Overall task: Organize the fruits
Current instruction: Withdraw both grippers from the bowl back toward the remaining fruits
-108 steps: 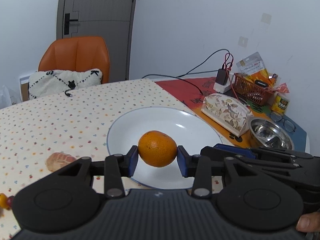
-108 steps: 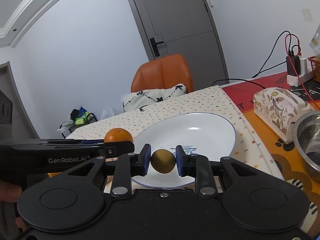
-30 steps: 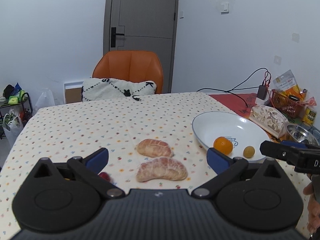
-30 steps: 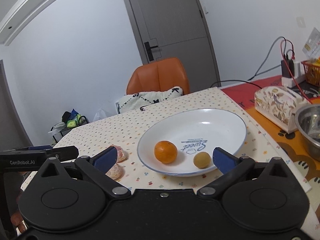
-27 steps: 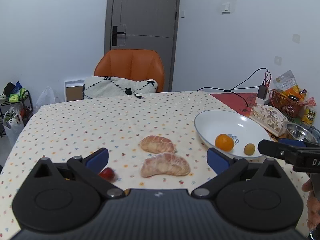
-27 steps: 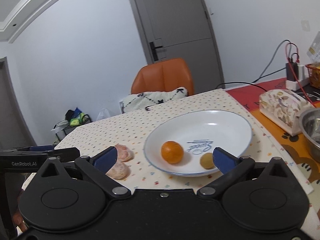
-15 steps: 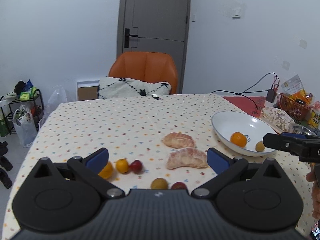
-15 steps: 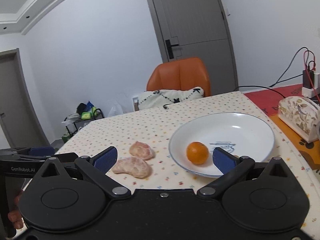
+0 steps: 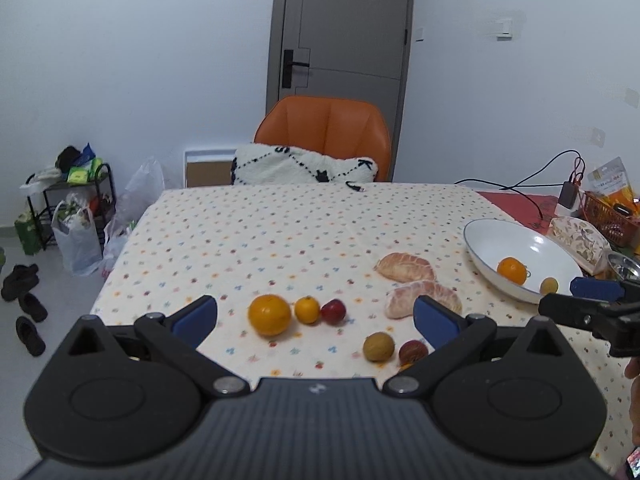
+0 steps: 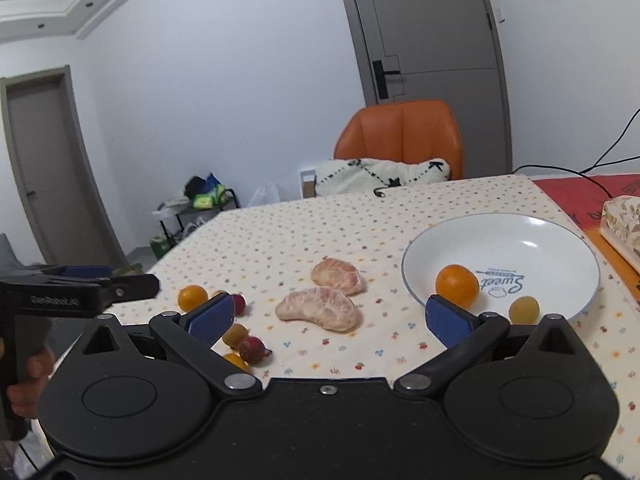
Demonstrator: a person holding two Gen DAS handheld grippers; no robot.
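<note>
Holding nothing, the left tongs [image 9: 315, 316] and the right tongs [image 10: 328, 318] both have their blue pads spread wide apart above the bench [image 9: 280, 232]. One orange [image 10: 457, 285] and a small yellow fruit [image 10: 523, 309] already sit in the white plate [image 10: 560, 236]. The big orange [image 9: 269, 315], the two peeled pieces [image 10: 320, 309] and the other small fruits lie loose, so the tongs look ready for the next one.
</note>
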